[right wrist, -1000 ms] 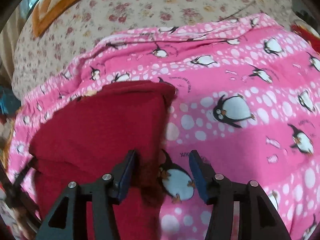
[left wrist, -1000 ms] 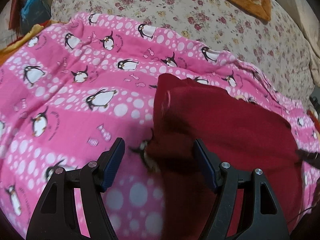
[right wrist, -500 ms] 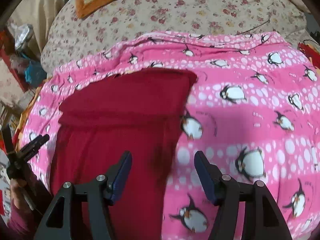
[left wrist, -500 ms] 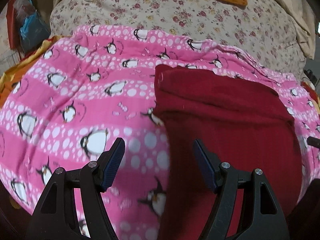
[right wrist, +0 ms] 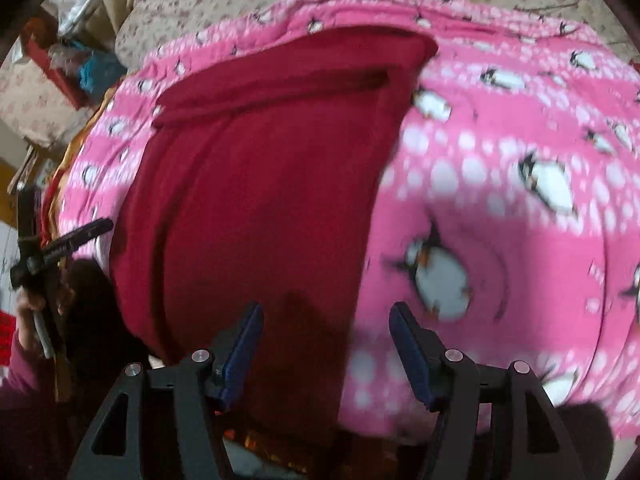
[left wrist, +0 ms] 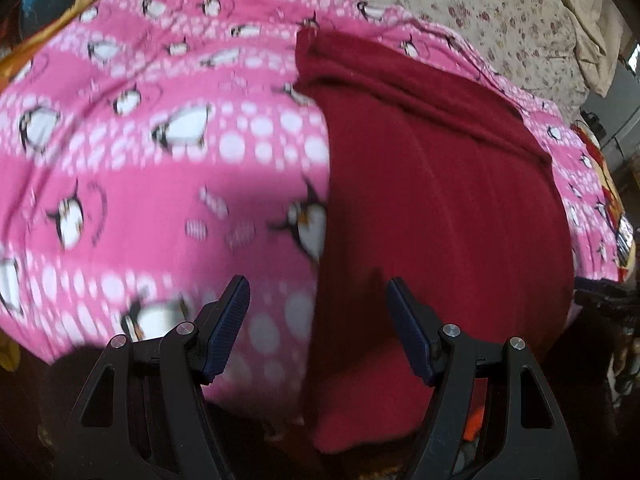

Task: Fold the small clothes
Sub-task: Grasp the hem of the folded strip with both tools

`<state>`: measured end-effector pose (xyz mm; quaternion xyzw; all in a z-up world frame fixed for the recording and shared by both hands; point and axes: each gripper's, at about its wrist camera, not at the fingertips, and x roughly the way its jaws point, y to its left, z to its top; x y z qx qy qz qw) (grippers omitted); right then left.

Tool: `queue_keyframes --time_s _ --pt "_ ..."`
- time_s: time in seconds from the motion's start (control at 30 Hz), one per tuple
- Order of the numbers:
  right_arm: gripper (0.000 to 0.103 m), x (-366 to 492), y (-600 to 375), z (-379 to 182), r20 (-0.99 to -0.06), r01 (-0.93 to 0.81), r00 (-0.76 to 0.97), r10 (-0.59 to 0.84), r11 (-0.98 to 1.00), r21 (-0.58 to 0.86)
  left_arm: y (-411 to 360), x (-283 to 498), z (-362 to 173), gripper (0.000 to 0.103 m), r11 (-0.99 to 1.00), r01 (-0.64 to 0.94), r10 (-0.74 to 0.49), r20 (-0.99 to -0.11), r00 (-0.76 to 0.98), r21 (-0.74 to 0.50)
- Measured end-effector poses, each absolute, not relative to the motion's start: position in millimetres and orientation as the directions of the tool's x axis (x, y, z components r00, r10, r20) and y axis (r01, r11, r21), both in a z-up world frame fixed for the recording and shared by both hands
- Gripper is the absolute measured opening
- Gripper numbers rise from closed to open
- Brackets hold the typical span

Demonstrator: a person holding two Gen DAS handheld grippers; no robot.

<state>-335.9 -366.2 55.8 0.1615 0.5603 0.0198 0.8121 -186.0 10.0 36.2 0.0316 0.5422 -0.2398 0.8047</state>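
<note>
In the left wrist view the left tool (left wrist: 318, 326) fills the bottom of the frame, its two black arms ending in blue ribbed pads that stand spread with nothing between them; through the gap shows the left edge of the dark red garment (left wrist: 436, 208) where it meets the pink penguin blanket (left wrist: 160, 184). The garment lies flat on that blanket, taking up the centre and right of the frame, with its near end running down to the blanket's lower edge and a folded band across its far end at the upper centre. Past the blanket, along the top and upper right, is a cream floral bedcover (left wrist: 492, 16). In the right wrist view the right tool (right wrist: 326, 350) sits at the bottom centre, its blue pads also spread and empty, hovering over the right edge of the same red garment (right wrist: 256, 200), which here fills the centre and left of the frame while the penguin blanket (right wrist: 520, 208) spreads to the right. At the far left edge of this frame the left tool (right wrist: 64, 240) appears again as a dark pair of fingers, with a hand (right wrist: 30, 316) and a dark red sleeve (right wrist: 20, 384) behind it at the lower left. Farther off, the floral bedcover (right wrist: 248, 4) runs across the top, and a blurred heap of clutter (right wrist: 68, 60) sits in the upper left corner.
</note>
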Motion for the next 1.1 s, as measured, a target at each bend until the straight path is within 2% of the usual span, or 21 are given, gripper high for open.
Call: queue_keyframes --time_s 0.17,0.27,0.5,0.93,1.0,1.07,1.1 --pt "0.063 -356.2 -349.3 37.2 -0.906 0.107 0.293 0.306 0.931 0.349 15.0 -210.8 21.0 0.071 0.882 0.421 -0.336 -0.908 0.251 -0.21" --pt "0.063 -365.3 -338.9 24.7 -0.916 0.086 0.251 0.312 0.935 0.343 16.5 -222.9 18.6 0.071 0.88 0.432 -0.326 -0.912 0.247 -0.197" --pt "0.063 -373.1 -336.1 6.2 -0.911 0.109 0.198 0.363 0.915 0.388 31.4 -236.7 -3.6 0.071 0.89 0.363 -0.342 -0.931 0.131 -0.276" --pt "0.064 -369.6 -326.0 -2.0 -0.89 0.086 0.188 0.416 0.895 0.437 19.2 -239.7 -11.4 0.071 0.904 0.367 -0.284 -0.949 0.139 -0.217" --pt "0.056 -367.8 -326.2 -5.3 -0.887 0.084 0.179 0.426 0.892 0.445 10.9 -239.2 -12.4 0.071 0.904 0.377 -0.27 -0.952 0.142 -0.2" --pt "0.034 -366.0 -322.7 -10.5 -0.893 0.096 0.17 0.417 0.895 0.436 4.9 -238.4 -12.4 0.068 0.906 0.375 -0.267 -0.952 0.146 -0.197" --pt "0.03 -365.5 -322.6 -11.9 -0.897 0.104 0.168 0.409 0.898 0.428 4.6 -238.9 -11.7 0.061 0.906 0.376 -0.268 -0.952 0.147 -0.197"
